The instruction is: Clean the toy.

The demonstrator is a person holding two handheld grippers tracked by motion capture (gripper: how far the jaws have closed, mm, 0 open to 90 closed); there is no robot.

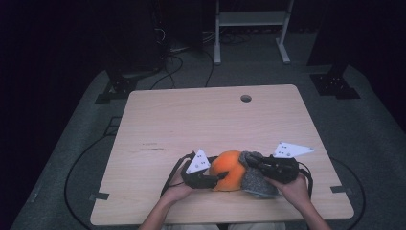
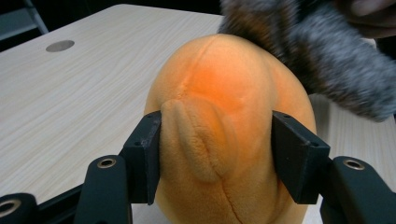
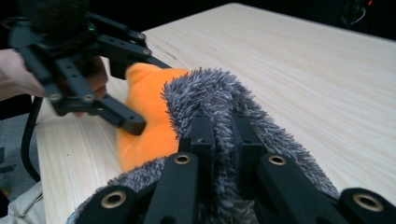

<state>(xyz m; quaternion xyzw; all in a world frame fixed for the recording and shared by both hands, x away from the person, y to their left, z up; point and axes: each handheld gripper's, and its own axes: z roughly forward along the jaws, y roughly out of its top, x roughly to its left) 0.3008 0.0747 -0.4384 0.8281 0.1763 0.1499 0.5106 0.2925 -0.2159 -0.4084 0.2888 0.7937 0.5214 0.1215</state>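
We hold a rounded orange plush toy (image 1: 229, 170) near the front edge of the pale wooden table (image 1: 191, 120), with a shaggy grey fleece cloth (image 1: 256, 179) draped against its right side. Our left gripper (image 2: 215, 158) has its black jaws set on either flank of the orange plush, the pads pressing into the soft fabric, so it grips the toy at a middling width. Our right gripper (image 3: 219, 140) has its jaws pinched tightly together on a fold of the grey fleece. In the high view both hands sit close together, the left hand (image 1: 179, 189) and right hand (image 1: 294, 189) flanking the toy.
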